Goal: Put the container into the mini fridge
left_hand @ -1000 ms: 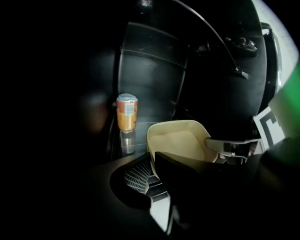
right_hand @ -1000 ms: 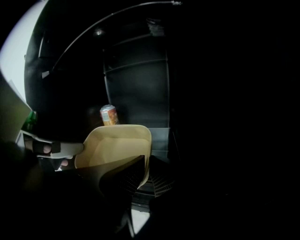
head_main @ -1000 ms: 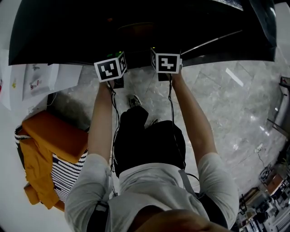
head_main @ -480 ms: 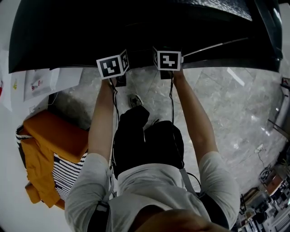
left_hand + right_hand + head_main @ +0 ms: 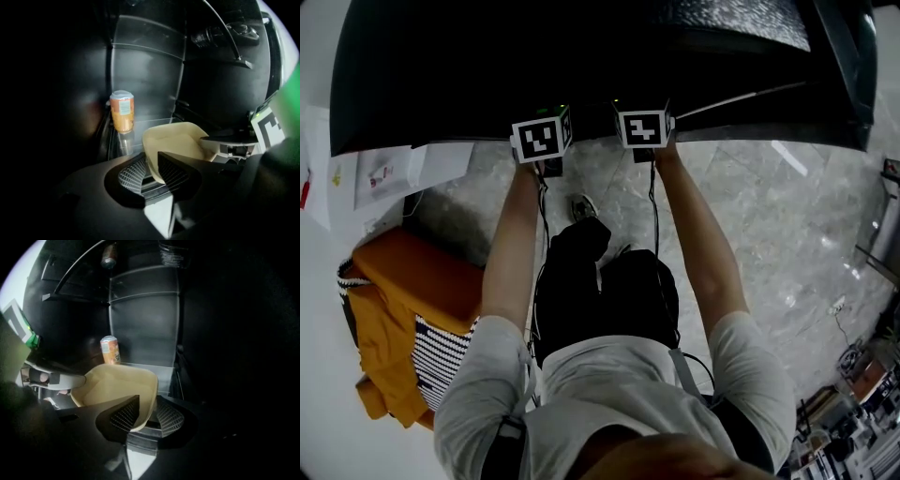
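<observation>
A cream plastic container [image 5: 176, 140] [image 5: 115, 385] sits low inside the dark mini fridge [image 5: 581, 66], on its glass shelf [image 5: 164, 373]. My left gripper [image 5: 151, 172] straddles the container's near left corner. Its jaws have just been opening, and a gap shows between the pads and the wall. My right gripper [image 5: 146, 417] straddles the right rim; its jaws have also just been opening, and the outer pad stands off the wall. From the head view only the two marker cubes [image 5: 542, 138] [image 5: 642, 127] show at the fridge's mouth.
An orange drink can [image 5: 122, 111] [image 5: 110, 350] stands upright at the back left of the shelf, behind the container. Another can [image 5: 109, 256] sits higher up. Outside, an orange bag with striped cloth [image 5: 403, 300] and papers [image 5: 384, 169] lie to the left on the marble floor.
In the head view the two marker cubes stand slightly closer together. Both hands stay at the fridge's mouth.
</observation>
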`<action>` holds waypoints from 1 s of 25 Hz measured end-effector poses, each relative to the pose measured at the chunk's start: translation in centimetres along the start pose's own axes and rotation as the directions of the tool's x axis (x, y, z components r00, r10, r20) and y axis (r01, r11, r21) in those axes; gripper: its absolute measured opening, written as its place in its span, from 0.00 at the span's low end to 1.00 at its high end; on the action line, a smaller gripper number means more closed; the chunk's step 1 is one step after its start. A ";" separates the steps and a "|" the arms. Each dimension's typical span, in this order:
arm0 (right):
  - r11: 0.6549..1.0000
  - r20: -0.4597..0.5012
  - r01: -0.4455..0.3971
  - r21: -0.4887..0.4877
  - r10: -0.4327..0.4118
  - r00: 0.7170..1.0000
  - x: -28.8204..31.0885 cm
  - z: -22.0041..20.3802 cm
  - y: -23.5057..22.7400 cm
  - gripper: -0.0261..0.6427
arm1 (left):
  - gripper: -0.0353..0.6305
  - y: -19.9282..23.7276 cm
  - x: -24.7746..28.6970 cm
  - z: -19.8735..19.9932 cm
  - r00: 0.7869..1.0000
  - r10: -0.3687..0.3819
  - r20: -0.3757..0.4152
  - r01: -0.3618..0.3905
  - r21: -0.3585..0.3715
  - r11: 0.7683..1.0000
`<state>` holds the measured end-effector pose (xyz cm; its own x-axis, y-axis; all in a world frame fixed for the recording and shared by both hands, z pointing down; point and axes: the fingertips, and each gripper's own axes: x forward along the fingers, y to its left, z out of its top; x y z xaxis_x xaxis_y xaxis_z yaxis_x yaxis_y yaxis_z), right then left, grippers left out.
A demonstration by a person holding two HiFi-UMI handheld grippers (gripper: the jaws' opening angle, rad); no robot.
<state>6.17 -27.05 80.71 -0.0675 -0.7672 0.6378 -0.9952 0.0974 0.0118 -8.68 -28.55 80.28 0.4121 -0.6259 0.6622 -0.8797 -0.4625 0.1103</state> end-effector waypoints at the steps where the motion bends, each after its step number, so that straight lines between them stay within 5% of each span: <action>1: 1.000 0.005 -0.001 -0.004 0.001 1.000 0.0 0.2 0.0 0.23 | 0.17 -0.1 0.0 0.2 1.000 -0.005 0.003 0.005 -0.003 1.000; 13: 0.998 0.104 -0.006 0.059 0.000 0.995 -1.8 3.0 -0.5 0.27 | 0.21 -0.1 -1.9 2.6 0.999 0.023 0.035 -0.023 -0.005 1.000; 21: 0.997 0.148 -0.018 0.070 0.007 0.989 -6.4 5.0 1.3 0.27 | 0.21 -2.5 -4.5 2.4 0.996 0.025 0.082 -0.031 0.068 0.997; 25: 1.000 0.200 -0.007 0.007 0.006 0.980 -9.9 6.7 2.2 0.15 | 0.13 -3.6 -8.6 4.9 0.989 0.035 0.145 -0.046 0.069 0.997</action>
<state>4.15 -23.51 69.28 -0.0861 -0.8778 0.4711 -0.9951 0.0984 0.0015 -7.88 -24.58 70.53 0.4108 -0.7260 0.5516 -0.8792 -0.4756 0.0289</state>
